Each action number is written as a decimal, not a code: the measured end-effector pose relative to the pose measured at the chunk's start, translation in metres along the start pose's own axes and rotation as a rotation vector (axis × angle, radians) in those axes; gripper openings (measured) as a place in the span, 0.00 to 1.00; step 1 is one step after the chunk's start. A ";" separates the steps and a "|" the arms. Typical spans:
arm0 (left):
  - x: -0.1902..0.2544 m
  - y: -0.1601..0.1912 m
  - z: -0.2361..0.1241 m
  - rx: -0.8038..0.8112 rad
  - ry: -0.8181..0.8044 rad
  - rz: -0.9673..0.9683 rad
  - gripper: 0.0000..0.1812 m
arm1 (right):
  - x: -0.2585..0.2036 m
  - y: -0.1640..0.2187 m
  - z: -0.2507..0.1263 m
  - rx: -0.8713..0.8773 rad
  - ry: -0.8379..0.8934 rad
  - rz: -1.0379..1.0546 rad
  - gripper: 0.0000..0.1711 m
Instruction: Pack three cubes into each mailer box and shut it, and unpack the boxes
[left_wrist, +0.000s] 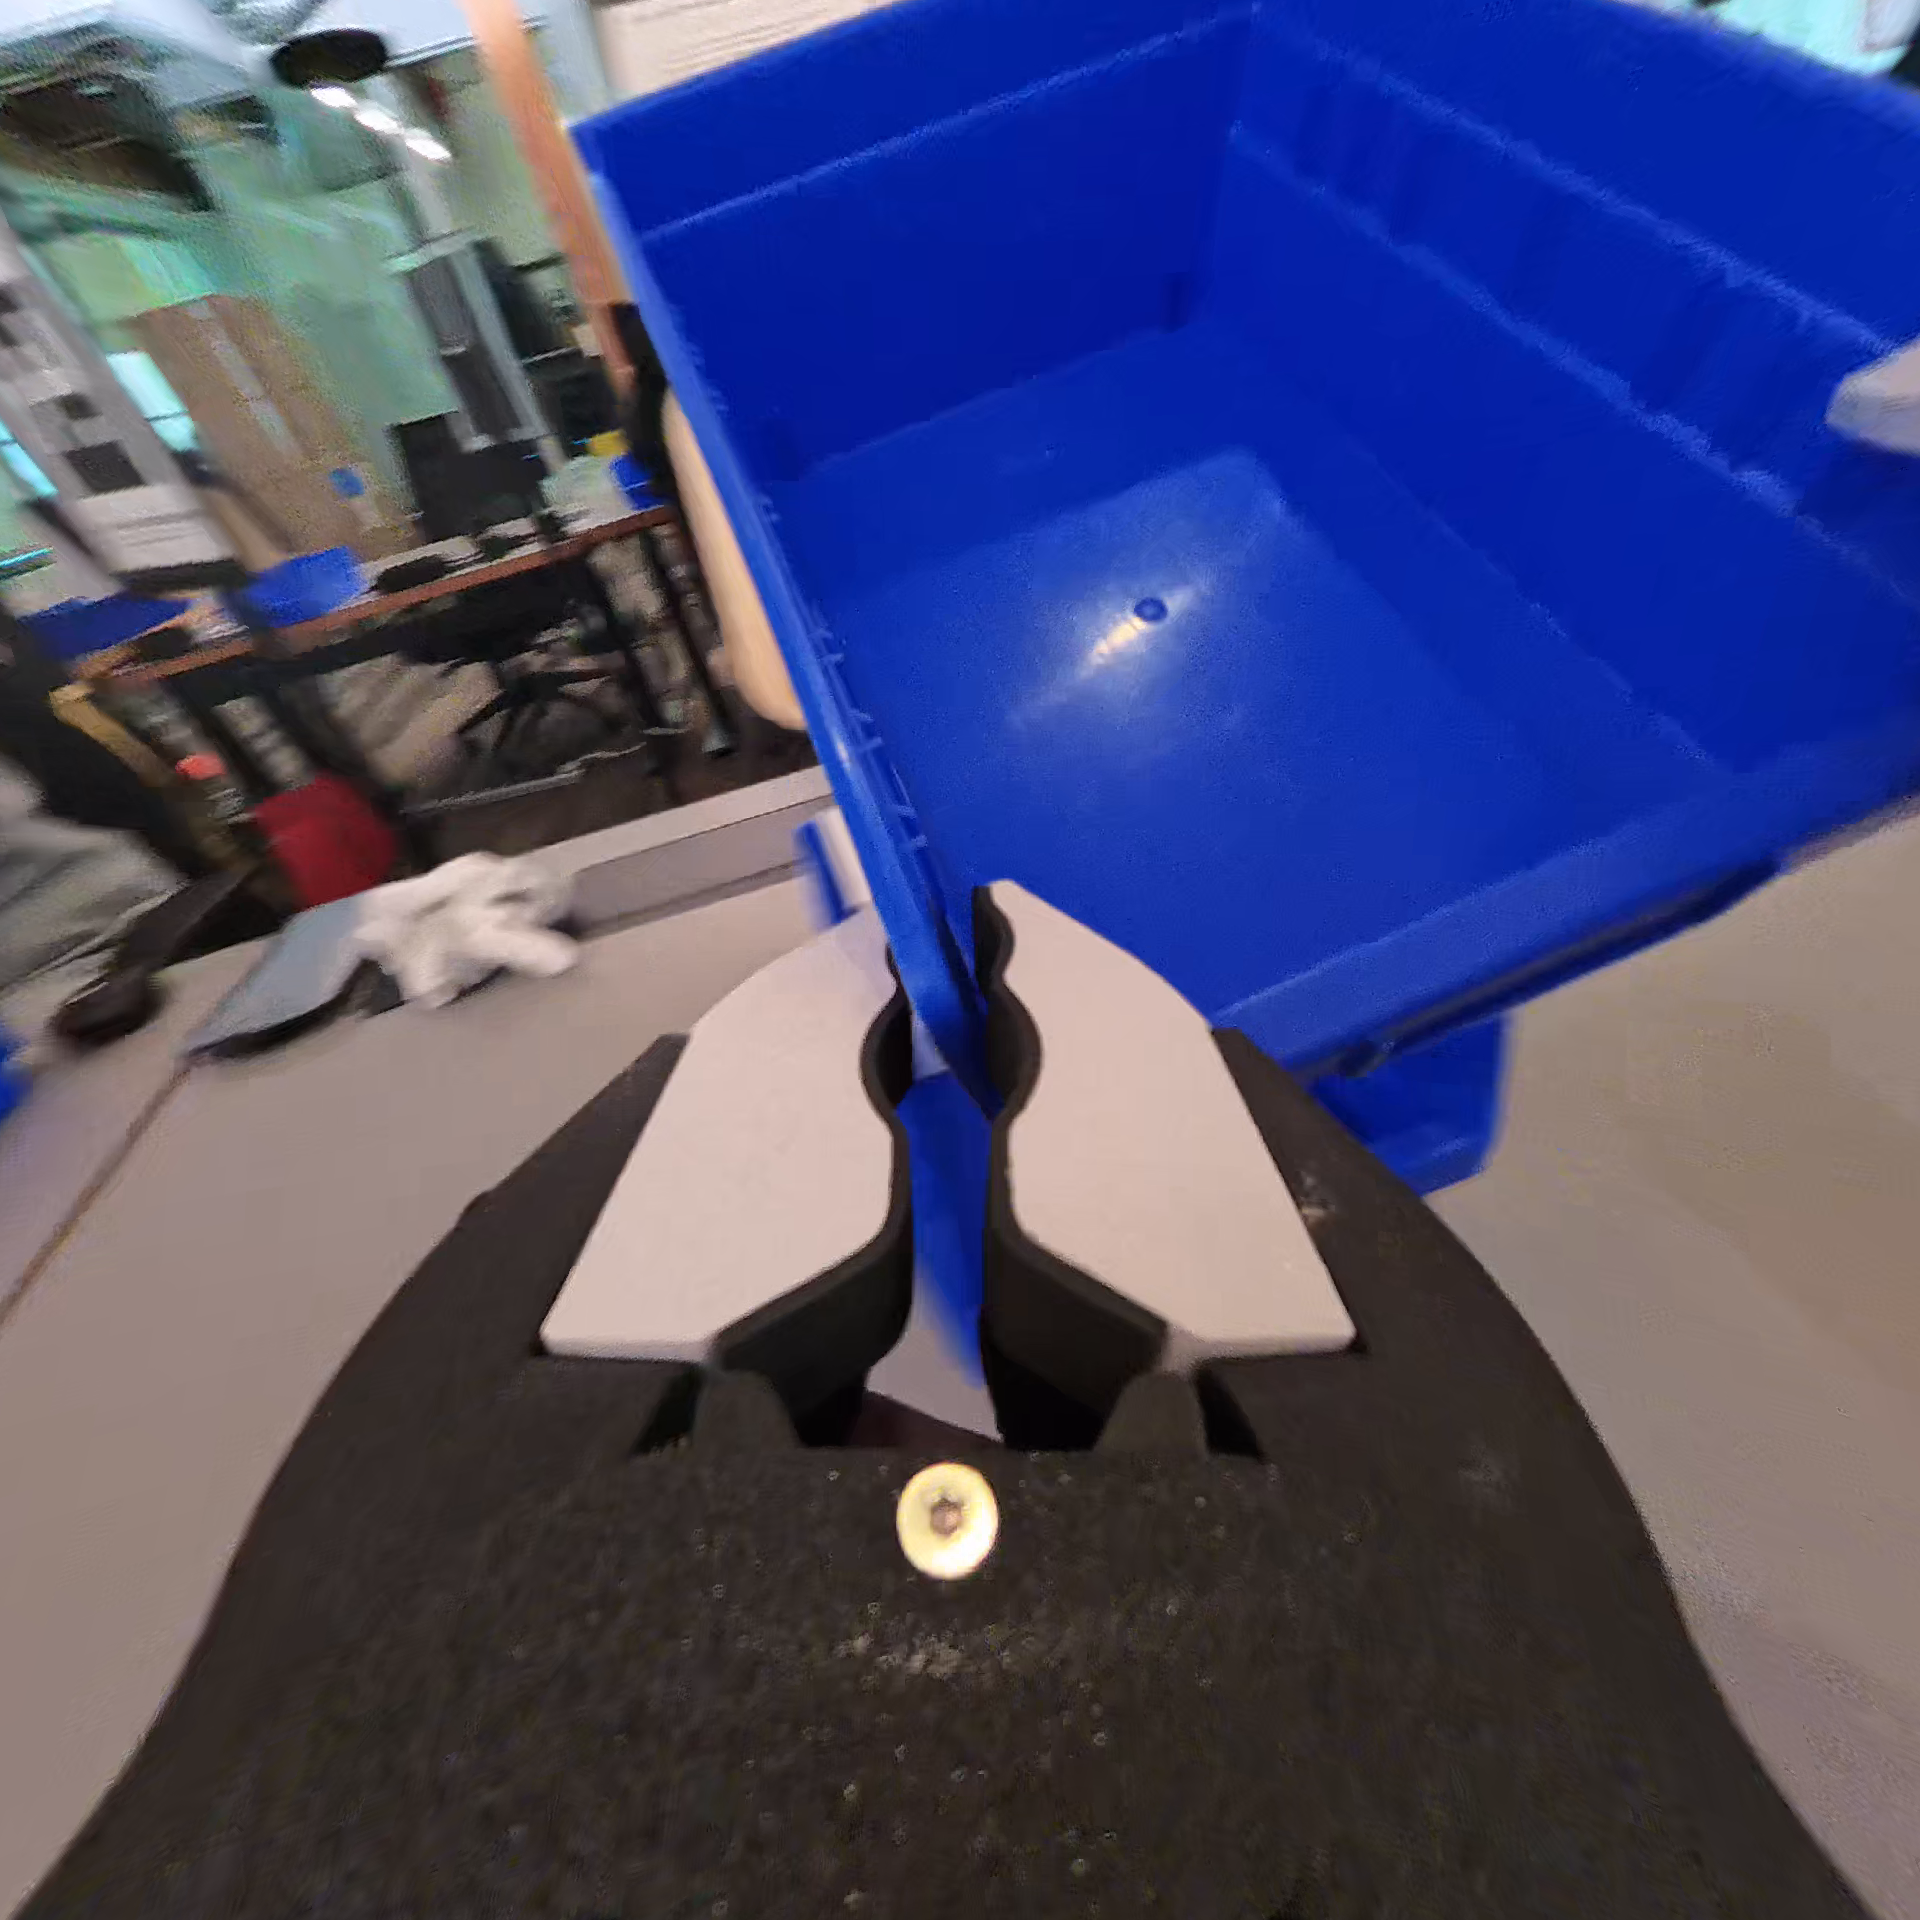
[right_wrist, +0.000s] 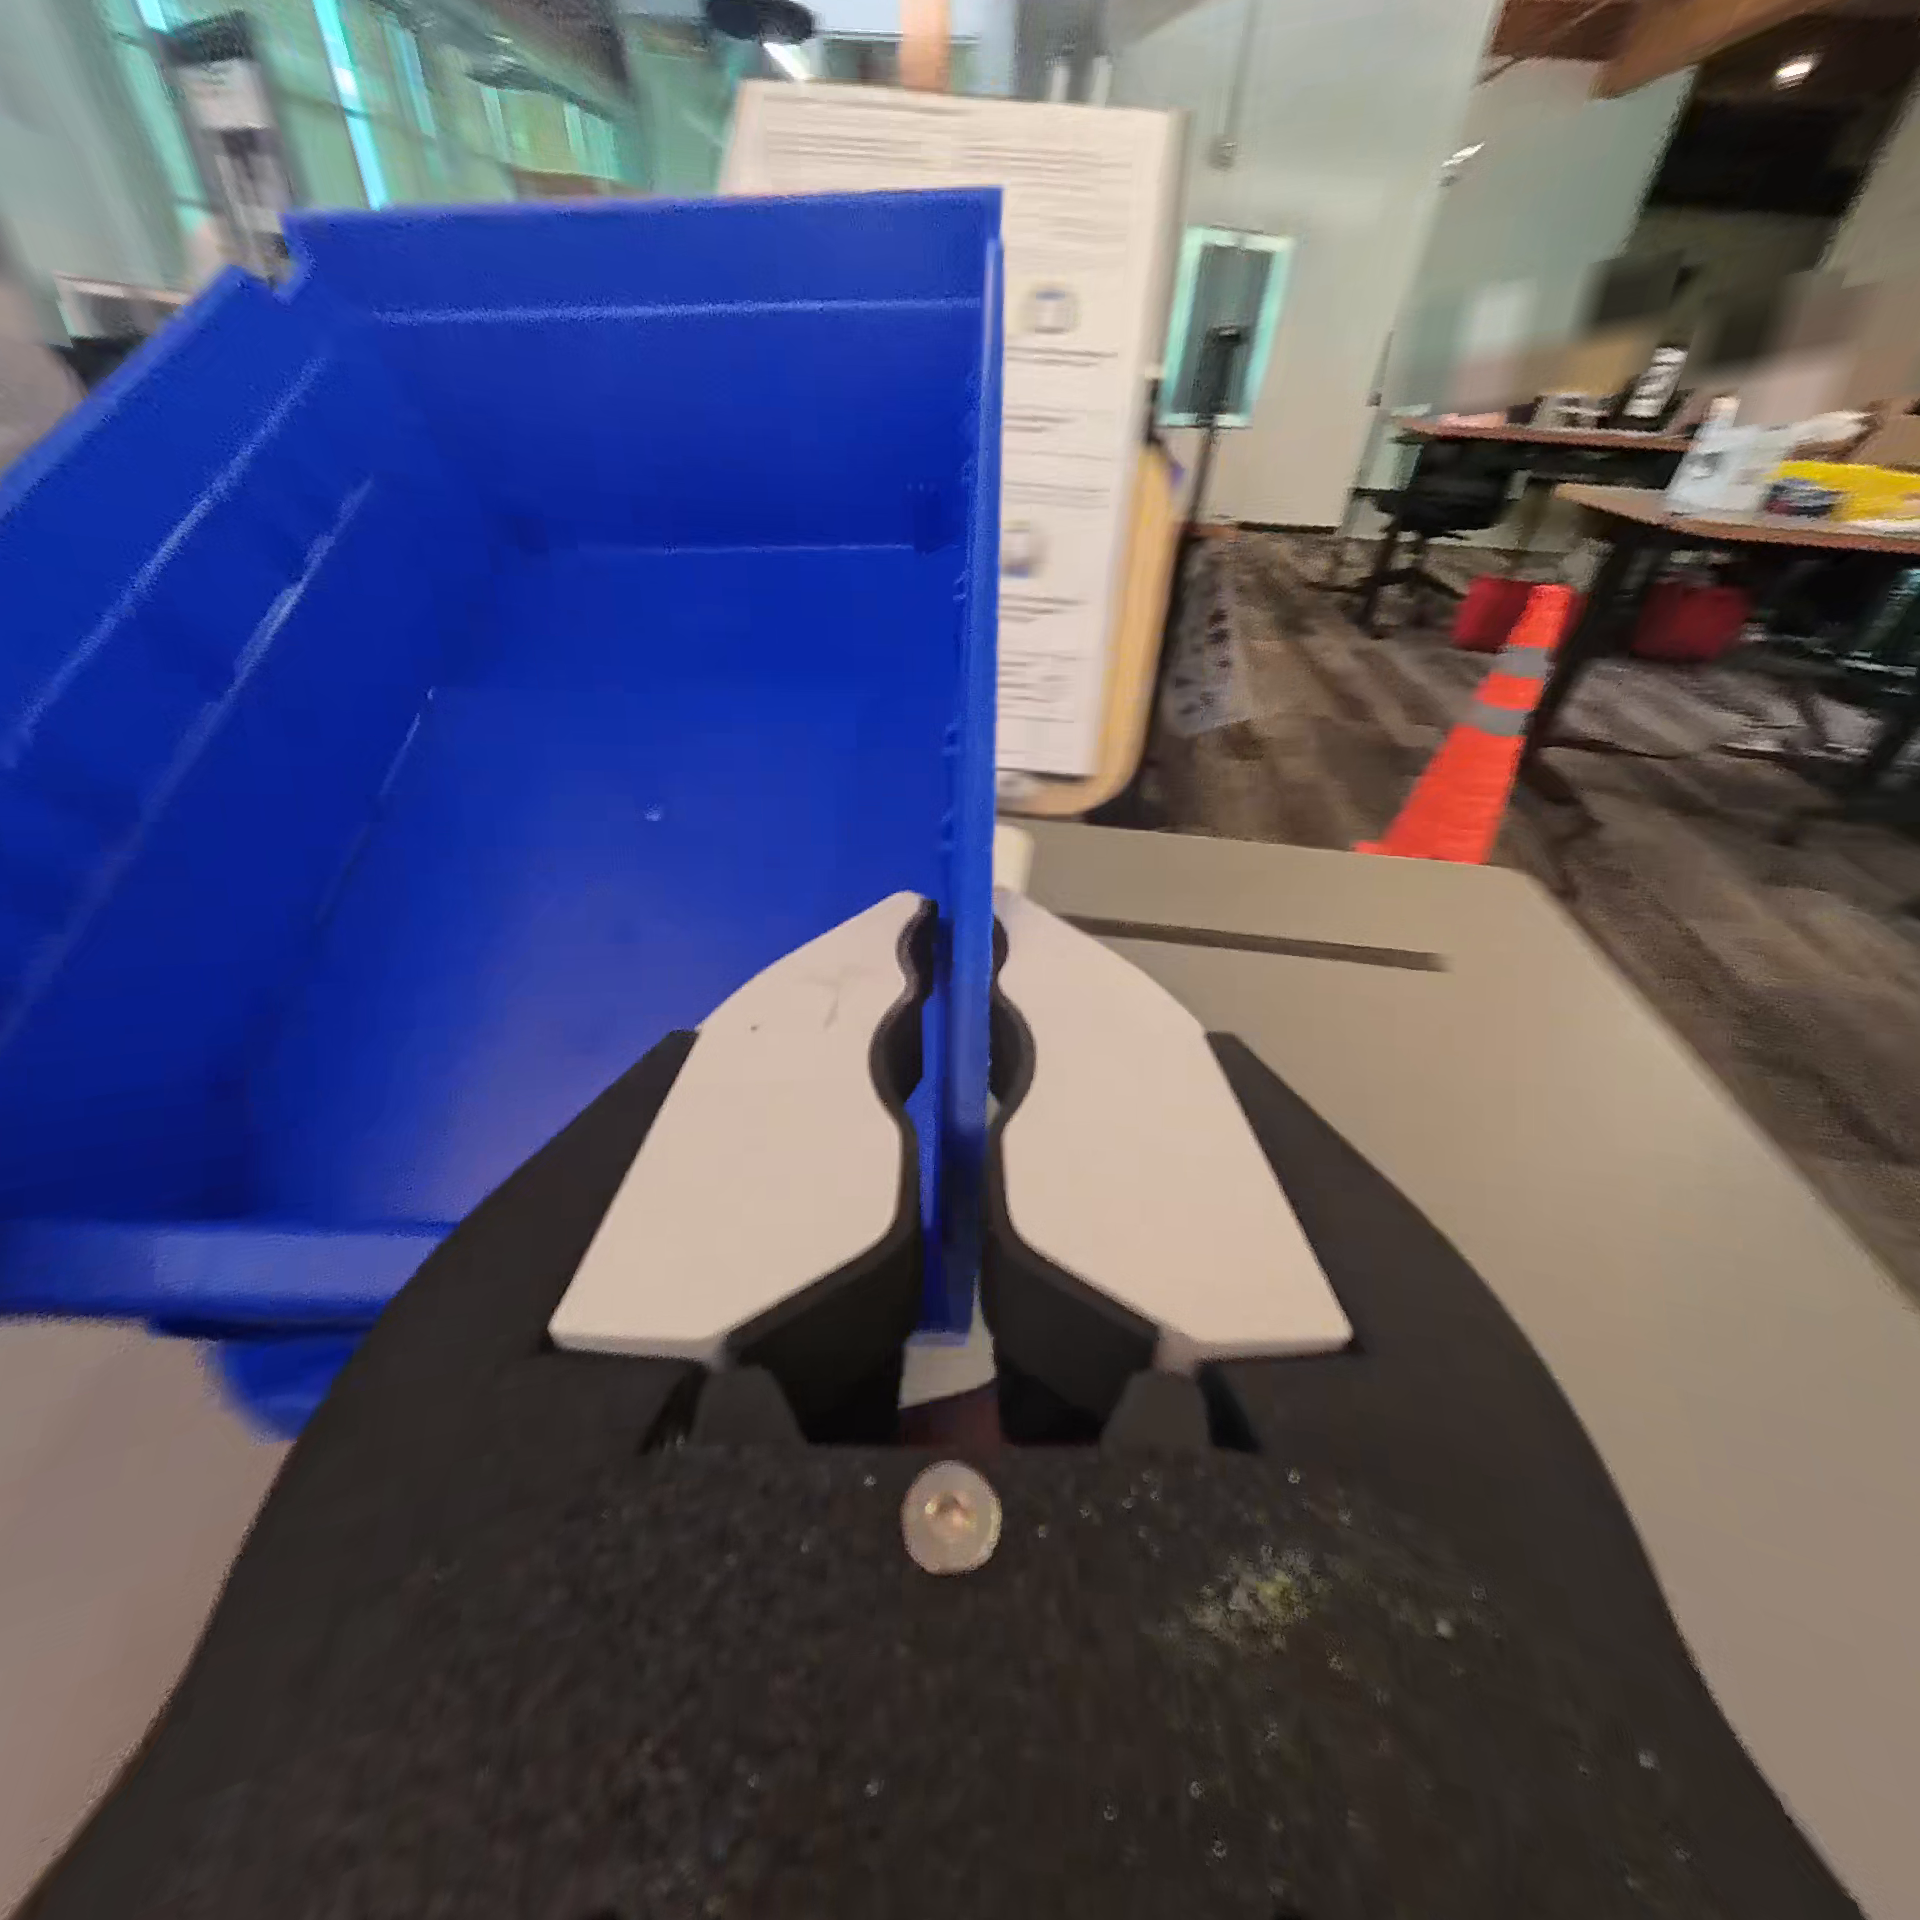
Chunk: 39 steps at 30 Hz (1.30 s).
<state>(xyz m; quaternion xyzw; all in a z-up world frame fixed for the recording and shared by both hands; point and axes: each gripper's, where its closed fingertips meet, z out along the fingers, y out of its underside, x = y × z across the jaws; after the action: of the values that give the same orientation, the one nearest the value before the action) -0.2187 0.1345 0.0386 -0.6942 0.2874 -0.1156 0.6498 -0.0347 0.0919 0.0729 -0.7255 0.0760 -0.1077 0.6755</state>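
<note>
An empty blue plastic bin (left_wrist: 1299, 623) is held tilted above the grey table, its open top facing me. My left gripper (left_wrist: 945, 935) is shut on the bin's left side wall. My right gripper (right_wrist: 964, 925) is shut on the bin's (right_wrist: 520, 727) right side wall. A grey fingertip of the right gripper shows at the right edge of the left wrist view (left_wrist: 1881, 405). No cubes or mailer boxes are in view.
The grey table (left_wrist: 312, 1195) lies under the bin, with a white cloth (left_wrist: 468, 925) and a dark flat object (left_wrist: 281, 977) at its far left. In the right wrist view an orange traffic cone (right_wrist: 1475, 738) stands on the floor beyond the table (right_wrist: 1558, 1143). Tip to tip, the grippers are about 20 cm apart.
</note>
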 end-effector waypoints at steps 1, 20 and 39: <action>0.034 -0.006 0.020 -0.003 0.049 -0.001 0.05 | 0.038 -0.002 0.003 -0.015 0.034 -0.014 0.03; 0.317 0.081 0.158 -0.273 0.331 -0.142 0.08 | 0.315 0.210 0.039 -0.414 0.173 0.087 0.05; 0.013 0.080 0.044 -0.066 0.072 -0.122 0.33 | 0.147 0.097 0.050 -0.314 -0.012 -0.053 0.36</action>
<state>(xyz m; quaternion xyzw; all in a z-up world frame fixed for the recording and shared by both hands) -0.2043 0.1649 -0.0472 -0.7269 0.2714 -0.1701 0.6075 0.1238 0.0946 -0.0193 -0.8246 0.0686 -0.1079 0.5511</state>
